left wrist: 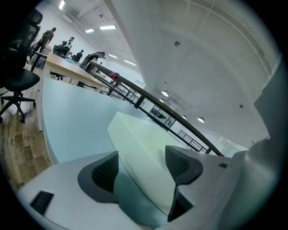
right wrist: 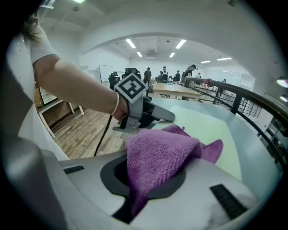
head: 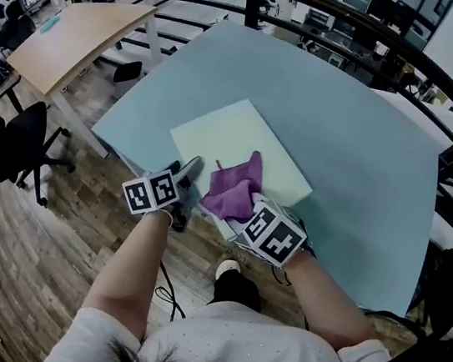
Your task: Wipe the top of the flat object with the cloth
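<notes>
Wood-plank floor (head: 19,271) is spreading under everything, and a black railing (head: 381,51) is curving round the far side of the room. Closest to me, the big pale blue table (head: 365,155) is filling most of the head view. A long wooden desk (head: 75,35) is standing off to the left, and a black office chair (head: 13,140) is sitting on the floor well apart from the table's left corner. People are gathering at desks far in the background, too small to make out.

Nothing is lying on the blue top between me and the work except my own two tools.

The flat object (head: 233,139), a pale green slab, is lying flat on the table near its front edge. It is turned cornerwise to me. Its long sides are running from far left toward near right in the head view, and one short end is pointing off to the far left.

The purple cloth (head: 238,188) is bunching up over the slab's near part, with one tail reaching farther onto the green top.

My right gripper (right wrist: 150,177) is clenching that cloth, a thick fold of it filling the space between the jaws.

My left gripper (left wrist: 141,167) is hanging just beside the cloth with its jaws standing apart, straddling the slab's near edge. A strip of blue table is showing between the left pad and the slab.
</notes>
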Tool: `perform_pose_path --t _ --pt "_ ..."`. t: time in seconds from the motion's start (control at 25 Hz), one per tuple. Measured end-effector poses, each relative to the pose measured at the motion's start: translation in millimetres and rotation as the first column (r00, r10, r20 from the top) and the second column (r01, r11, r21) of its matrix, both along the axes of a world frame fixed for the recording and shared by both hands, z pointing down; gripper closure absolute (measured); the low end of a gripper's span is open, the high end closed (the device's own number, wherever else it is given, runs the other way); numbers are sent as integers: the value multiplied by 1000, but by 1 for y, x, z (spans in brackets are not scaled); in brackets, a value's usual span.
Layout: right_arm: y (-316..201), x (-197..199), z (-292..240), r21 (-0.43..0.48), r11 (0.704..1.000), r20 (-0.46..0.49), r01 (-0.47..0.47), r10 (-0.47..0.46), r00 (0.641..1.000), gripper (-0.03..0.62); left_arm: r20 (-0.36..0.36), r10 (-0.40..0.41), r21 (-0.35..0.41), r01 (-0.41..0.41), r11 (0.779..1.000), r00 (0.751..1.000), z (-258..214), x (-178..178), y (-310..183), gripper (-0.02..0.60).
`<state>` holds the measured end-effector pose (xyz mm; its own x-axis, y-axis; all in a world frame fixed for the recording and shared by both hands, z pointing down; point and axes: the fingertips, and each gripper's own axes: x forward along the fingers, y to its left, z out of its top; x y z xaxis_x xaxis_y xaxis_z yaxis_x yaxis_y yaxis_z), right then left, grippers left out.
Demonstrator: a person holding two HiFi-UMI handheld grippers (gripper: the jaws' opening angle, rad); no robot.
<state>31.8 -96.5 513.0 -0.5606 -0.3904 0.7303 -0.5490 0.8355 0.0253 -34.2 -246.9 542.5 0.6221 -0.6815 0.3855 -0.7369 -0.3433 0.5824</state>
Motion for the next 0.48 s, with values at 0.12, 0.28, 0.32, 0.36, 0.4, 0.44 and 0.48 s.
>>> perform_pose_path --t 0.12,0.28,0.32,0.36,0.4,0.44,0.48 --pt "-8 21 1 31 999 -63 -25 27 998 563 -5 8 -12 -8 1000 1000 1 0 1 262" --pt "-21 47 1 37 997 -106 -64 67 992 563 3 10 -17 -10 1000 1000 3 -3 1 262" --pt "-25 54 0 34 997 -109 -76 79 991 563 2 11 -20 -11 1000 1000 2 -3 0 262" --pt "-29 62 -1 33 995 -115 -91 94 989 563 0 11 -23 -11 1000 1000 2 -3 0 262" --pt "-33 72 -2 33 993 -123 -110 113 986 563 -2 11 -26 -11 1000 1000 1 -2 -1 262" --pt "-37 84 -1 29 991 -131 -133 136 982 563 -2 11 -30 -12 999 1000 1 -2 -1 262" --pt "-39 95 1 20 987 -136 -162 164 977 563 -2 12 -33 -12 999 1000 1 -1 -2 262"
